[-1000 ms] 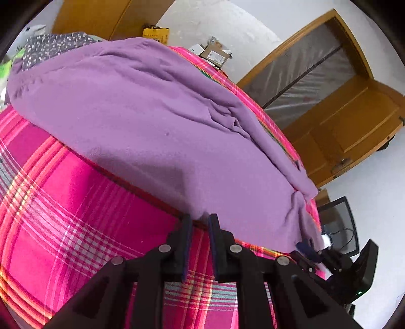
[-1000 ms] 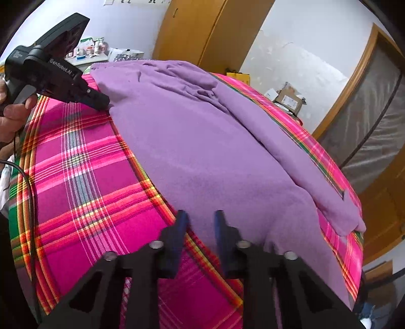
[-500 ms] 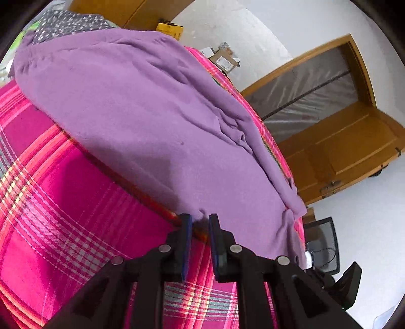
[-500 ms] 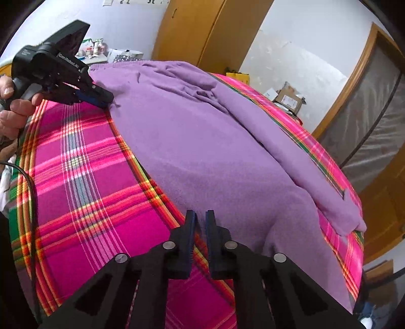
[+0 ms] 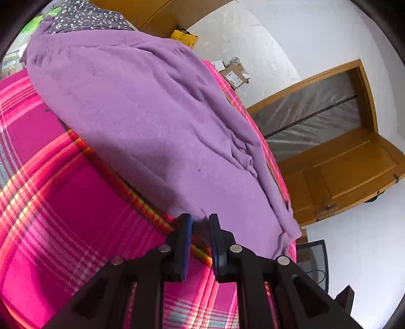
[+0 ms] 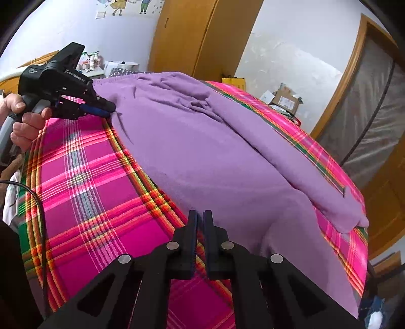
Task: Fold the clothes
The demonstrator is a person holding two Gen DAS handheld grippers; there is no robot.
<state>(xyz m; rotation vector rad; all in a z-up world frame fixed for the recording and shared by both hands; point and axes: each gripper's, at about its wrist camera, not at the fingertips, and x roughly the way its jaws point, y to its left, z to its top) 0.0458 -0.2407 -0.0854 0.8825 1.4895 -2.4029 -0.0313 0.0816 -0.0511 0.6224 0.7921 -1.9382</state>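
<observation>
Pinching the near hem of the purple garment (image 6: 227, 157) at two points, I hold it ready for a lift: my right gripper (image 6: 200, 220) stands nearly closed over the hem, though whether cloth sits between the pads I cannot tell; my left gripper (image 5: 200, 222) keeps a narrow gap with the hem's edge tucked into it. The garment lies spread flat on the plaid sheet (image 6: 88, 177). Only the right view shows my left hand (image 6: 22, 119) on its tool at the far hem corner; only the left view shows the spotted cloth (image 5: 86, 17) beyond.
</observation>
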